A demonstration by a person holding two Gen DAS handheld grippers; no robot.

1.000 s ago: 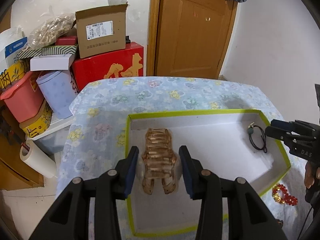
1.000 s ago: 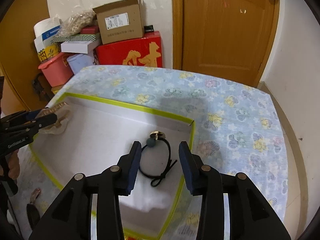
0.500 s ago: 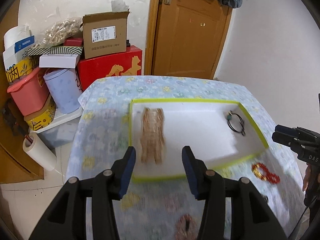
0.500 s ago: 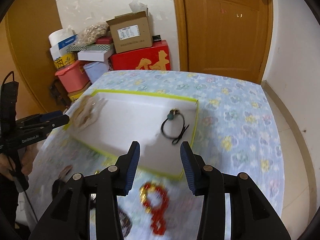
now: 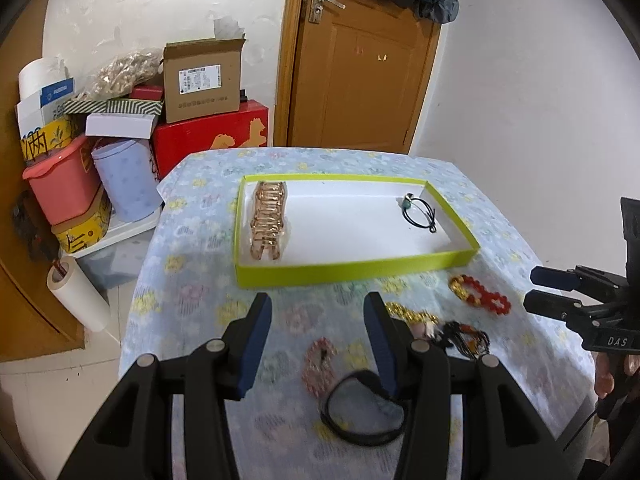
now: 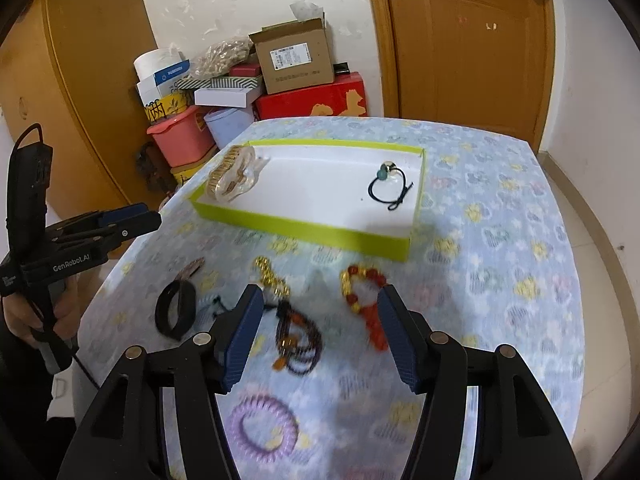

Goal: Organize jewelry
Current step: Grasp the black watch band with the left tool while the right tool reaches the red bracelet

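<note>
Both grippers hover above the worktop (image 6: 500, 208), which has a floral blue cloth; neither holds anything. Left gripper (image 5: 316, 344): jaws apart, nothing btwn them. Right gripper (image 6: 318, 334): jaws apart too, have just been opening, nothing clamped; the beads seen btwn its fingers lie on the cloth below.

Green-rimmed tray (image 5: 352, 270) sits mid-worktop w/ a white floor. Inside, gold hair claw (image 5: 267, 220) lies at the tray's left end, black hair tie w/ a teal bead (image 6: 390, 186) at the right end, well apart.

Loose pieces on the cloth in front of the tray, outside it: red-and-gold bead bracelet (image 6: 364, 296), gold chain (image 6: 272, 276), dark beaded bundle (image 6: 298, 344), black band (image 6: 176, 312), purple coil tie (image 6: 264, 428) nearest the right-wrist camera, pink beaded ring (image 5: 320, 366). Pics blurred, so finer detail can't be told.

A hand (image 6: 52, 312) grips the left gripper's handle at the worktop's left edge.
</note>
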